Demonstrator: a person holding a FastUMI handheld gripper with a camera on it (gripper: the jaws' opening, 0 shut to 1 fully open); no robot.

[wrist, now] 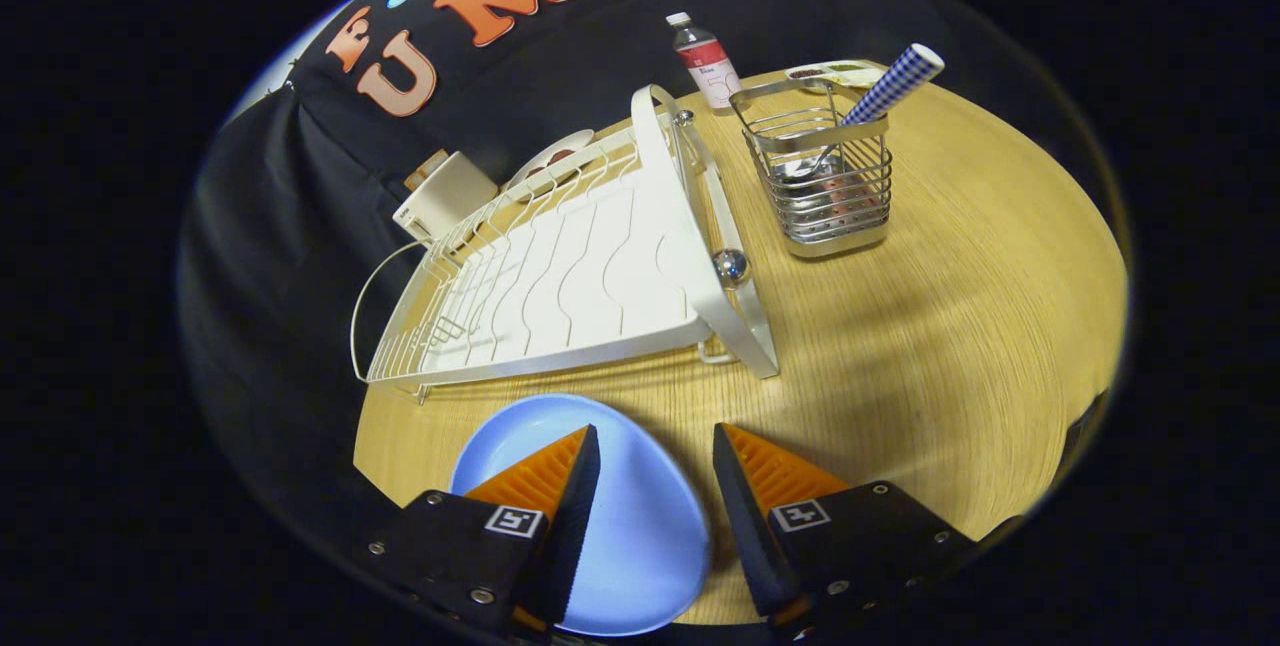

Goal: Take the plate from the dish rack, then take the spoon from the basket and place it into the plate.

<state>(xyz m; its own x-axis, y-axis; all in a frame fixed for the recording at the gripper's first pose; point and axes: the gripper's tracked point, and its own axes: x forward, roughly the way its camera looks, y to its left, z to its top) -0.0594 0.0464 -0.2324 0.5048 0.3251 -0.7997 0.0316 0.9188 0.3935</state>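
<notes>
A light blue plate [640, 526] lies flat on the wooden table [930, 346], under and between my fingers. My gripper [655, 441] hangs open above it, its jaws well apart and touching nothing. Beyond the plate stands the white wire dish rack [560, 276], with nothing in its slots. To the right of the rack is a metal wire basket [825, 181]. A spoon with a blue-and-white checked handle [893, 84] leans out of it toward the far right.
A small bottle with a red label [706, 61] stands behind the basket, and a flat tray [835, 73] lies beside it. A white box [445, 196] and a patterned dish [550, 158] sit behind the rack. The table's edge curves close on the left.
</notes>
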